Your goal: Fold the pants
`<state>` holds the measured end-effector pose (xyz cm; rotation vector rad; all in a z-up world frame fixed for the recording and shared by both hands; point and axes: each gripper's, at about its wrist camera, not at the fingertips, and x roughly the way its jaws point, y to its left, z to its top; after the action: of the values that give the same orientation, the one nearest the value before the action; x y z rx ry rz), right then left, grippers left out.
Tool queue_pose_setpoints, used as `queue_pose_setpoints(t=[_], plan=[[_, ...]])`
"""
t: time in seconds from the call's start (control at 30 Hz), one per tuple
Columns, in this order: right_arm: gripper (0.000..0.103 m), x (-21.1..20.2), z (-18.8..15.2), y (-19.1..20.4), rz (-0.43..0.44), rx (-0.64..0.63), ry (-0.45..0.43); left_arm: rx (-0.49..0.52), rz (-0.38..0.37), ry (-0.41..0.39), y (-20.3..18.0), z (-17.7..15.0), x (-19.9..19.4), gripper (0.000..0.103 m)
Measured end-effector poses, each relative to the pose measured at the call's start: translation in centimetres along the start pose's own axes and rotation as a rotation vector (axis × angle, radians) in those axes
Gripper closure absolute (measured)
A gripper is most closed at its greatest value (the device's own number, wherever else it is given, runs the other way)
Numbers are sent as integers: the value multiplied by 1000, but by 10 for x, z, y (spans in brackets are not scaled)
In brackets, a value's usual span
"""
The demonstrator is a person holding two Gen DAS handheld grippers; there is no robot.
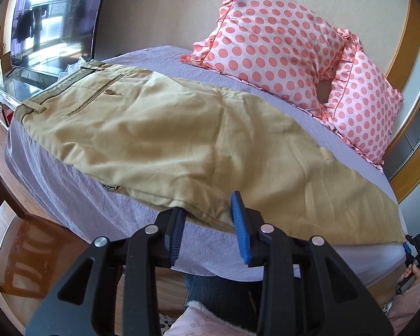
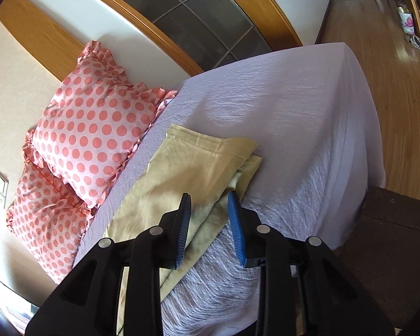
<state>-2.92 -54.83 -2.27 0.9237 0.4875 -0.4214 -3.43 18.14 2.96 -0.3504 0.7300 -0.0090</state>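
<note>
The khaki pants lie lengthwise on the bed, already doubled so 1 leg rests on the other, waistband toward the TV end and hems toward the far corner, beside 2 polka-dot pillows. The left claw is open, its jaws straddling the near edge of the pants around the seat. The right claw is also open, poised over the lower legs just short of the hems, gripping nothing.

The step in hand looks like taking hold for the crosswise fold. To do it well, each claw should pinch both layers together, since the hems sit slightly offset; square them first, then lift evenly so the fabric does not drag or wrinkle.
</note>
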Motion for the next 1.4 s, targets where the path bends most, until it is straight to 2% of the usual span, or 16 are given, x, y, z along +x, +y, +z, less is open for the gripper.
queue_pose_setpoints(t=[0.07, 0.13, 0.17, 0.3, 0.33, 0.37, 0.4, 0.53, 0.67, 0.87, 0.93, 1.0, 1.07, 1.13, 1.2, 1.4], plan=[[69, -6, 1, -2, -39, 22, -33, -20, -9, -35, 6, -3, -9, 62], [54, -10, 4, -6, -26, 44, -64, -46, -19, -73, 14, -5, -18, 60], [51, -9, 5, -7, -17, 44, -60, -56, 6, -104, 18, -6, -24, 51], [52, -1, 2, -1, 31, 6, -36, -104, 18, -169, 31, -2, -35, 42], [53, 2, 0, 0, 49, 0, -28, -109, 21, -176, 32, -2, -36, 41], [67, 5, -3, 1, 64, -7, -18, -108, 24, -179, 32, -1, -36, 39], [95, 9, -5, 1, 89, -12, -5, -107, 22, -180, 32, -1, -36, 38], [97, 10, -8, 26, 165, -113, -31, -114, 28, -189, 36, 1, -35, 35], [97, 4, -22, 105, 382, -248, 1, -169, 30, -227, 49, 1, -39, 30], [97, 3, -135, 260, 817, -544, 276, -255, 42, -239, 67, 0, -39, 23], [97, 7, -193, 295, 869, -674, 413, -267, 44, -234, 71, 0, -38, 23], [95, 12, -253, 317, 839, -858, 567, -274, 48, -230, 75, 0, -35, 22], [87, 13, -299, 321, 786, -994, 674, -286, 45, -230, 79, 1, -32, 22], [70, 9, -315, 317, 757, -1043, 676, -303, 47, -222, 85, 2, -29, 22], [22, 3, -310, 310, 781, -994, 655, -319, 50, -215, 90, 3, -25, 22], [18, -1, -292, 321, 858, -900, 639, -392, 115, -218, 107, 13, -16, 22]])
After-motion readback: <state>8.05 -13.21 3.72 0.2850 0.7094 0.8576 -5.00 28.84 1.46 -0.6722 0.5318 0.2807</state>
